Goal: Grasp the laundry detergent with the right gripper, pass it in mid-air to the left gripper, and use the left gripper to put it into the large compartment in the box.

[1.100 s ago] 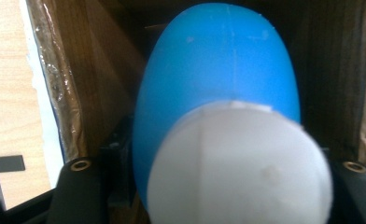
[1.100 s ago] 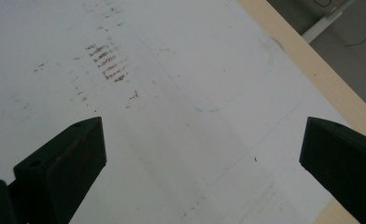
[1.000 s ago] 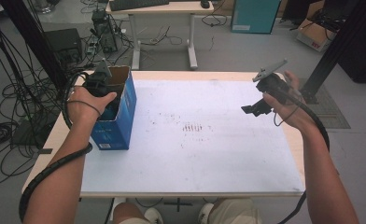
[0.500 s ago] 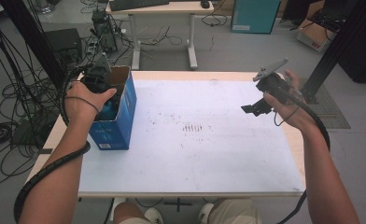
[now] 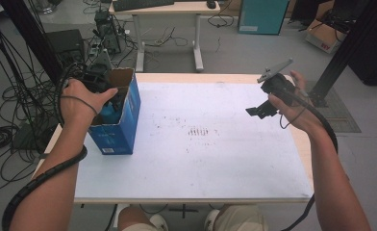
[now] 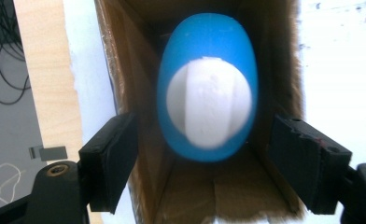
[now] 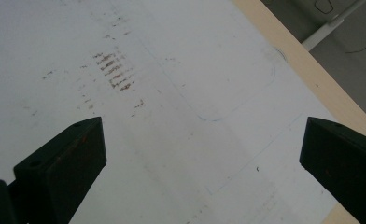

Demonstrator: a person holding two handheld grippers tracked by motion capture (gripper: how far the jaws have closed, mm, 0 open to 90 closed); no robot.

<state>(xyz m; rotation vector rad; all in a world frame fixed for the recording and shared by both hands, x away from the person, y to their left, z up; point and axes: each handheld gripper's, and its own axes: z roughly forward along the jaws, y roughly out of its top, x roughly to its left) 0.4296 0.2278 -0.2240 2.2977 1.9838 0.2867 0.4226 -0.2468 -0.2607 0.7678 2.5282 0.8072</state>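
White table (image 5: 215, 159) around you looks bare: the blue egg (image 6: 207, 93) already lies in the box (image 5: 124, 120), below your left gripper (image 6: 204, 163), whose jaws have just been opening, untouched. Your right gripper (image 7: 200, 163) gapes empty.

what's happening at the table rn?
A person's left gripper sits over the open blue cardboard box. Its jaws have just been opening and stand clear of the blue-and-white egg-shaped object inside the box. The right gripper hangs open above the white table top, holding nothing.
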